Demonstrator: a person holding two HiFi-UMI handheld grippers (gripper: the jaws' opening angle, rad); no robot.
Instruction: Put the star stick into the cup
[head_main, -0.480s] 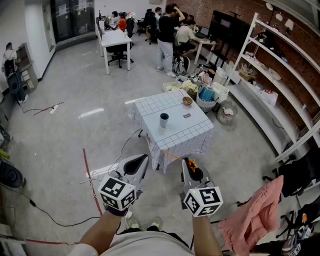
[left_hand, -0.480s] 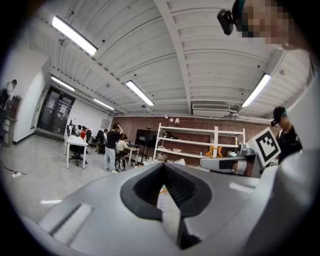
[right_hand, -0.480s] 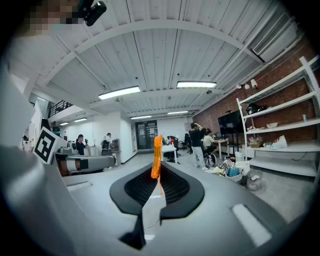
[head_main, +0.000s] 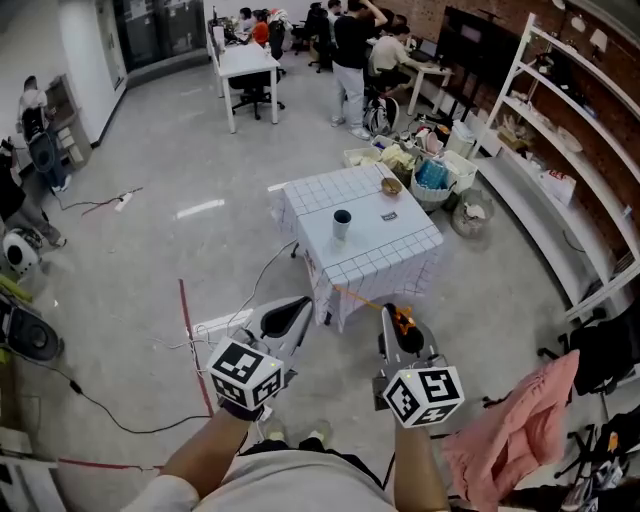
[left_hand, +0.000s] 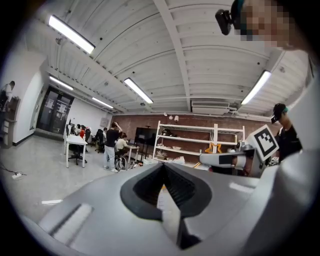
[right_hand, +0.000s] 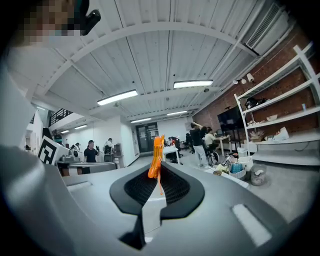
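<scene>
Well short of the table (head_main: 398, 248), the left gripper (head_main: 298, 305) has its jaws together on nothing. Beside it, the right gripper (head_main: 391, 316) is clamped on the orange star stick (right_hand: 156, 150). Farther off, the cup (head_main: 342, 223) stands upright near the table's middle.

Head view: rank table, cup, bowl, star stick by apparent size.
1. table, by far the largest
2. cup
3. bowl, slightly smaller than the cup
Unranked: star stick, which is partly hidden and much nearer the camera.
</scene>
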